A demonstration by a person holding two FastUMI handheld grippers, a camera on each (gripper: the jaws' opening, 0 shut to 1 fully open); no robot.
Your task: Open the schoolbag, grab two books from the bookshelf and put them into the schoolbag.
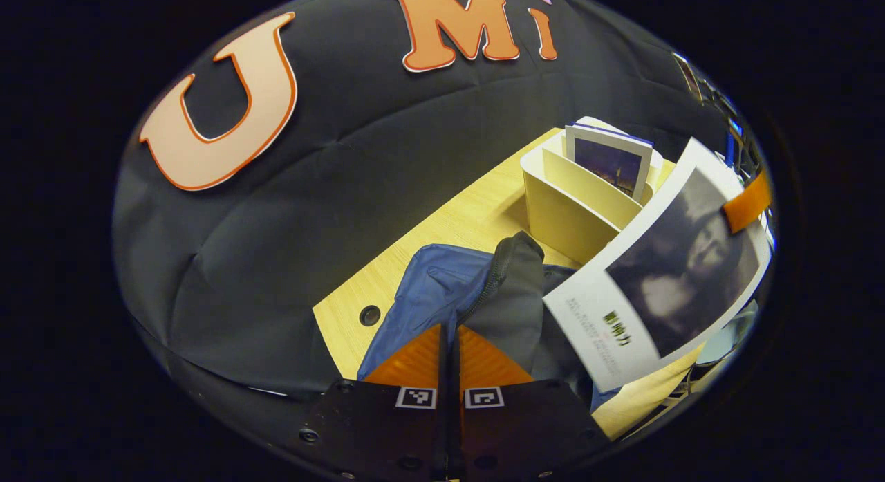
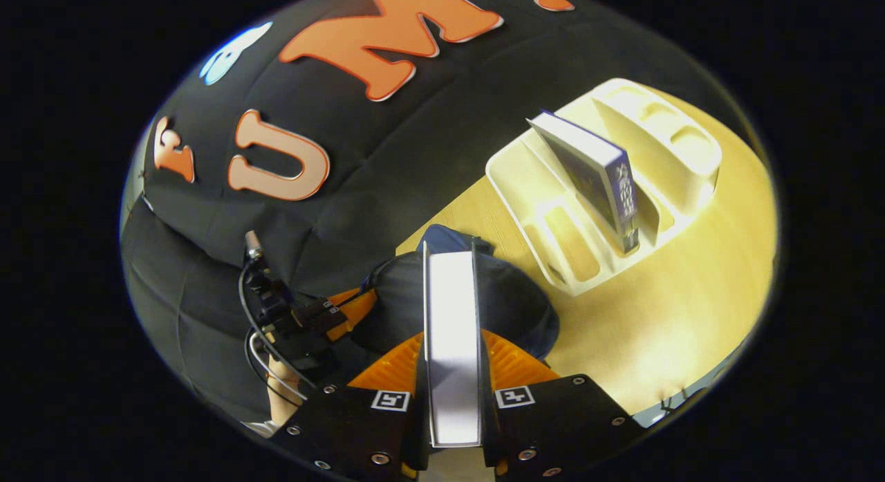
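Left gripper (image 1: 449, 350): fingers pressed together, no visible gap, pinching the dark flap of the schoolbag (image 1: 442, 288) at its zipper edge. The bag, blue with a dark opening, lies on the near left part of the wooden table (image 1: 442, 226).

Right gripper (image 2: 453, 371): fingers spread to a book's thickness, one on each cover, clamping a white-covered book (image 2: 453, 330) seen edge-on. In the left gripper view the same book (image 1: 664, 281) hangs tilted just above the bag's right side.

Bookshelf (image 2: 574, 212): cream, slotted, on the far right of the table, just beyond the bag. One second book (image 2: 594, 178), dark-covered, stands leaning in a slot.

Left gripper (image 2: 304, 323) appears in the right gripper view, at the bag's left edge.
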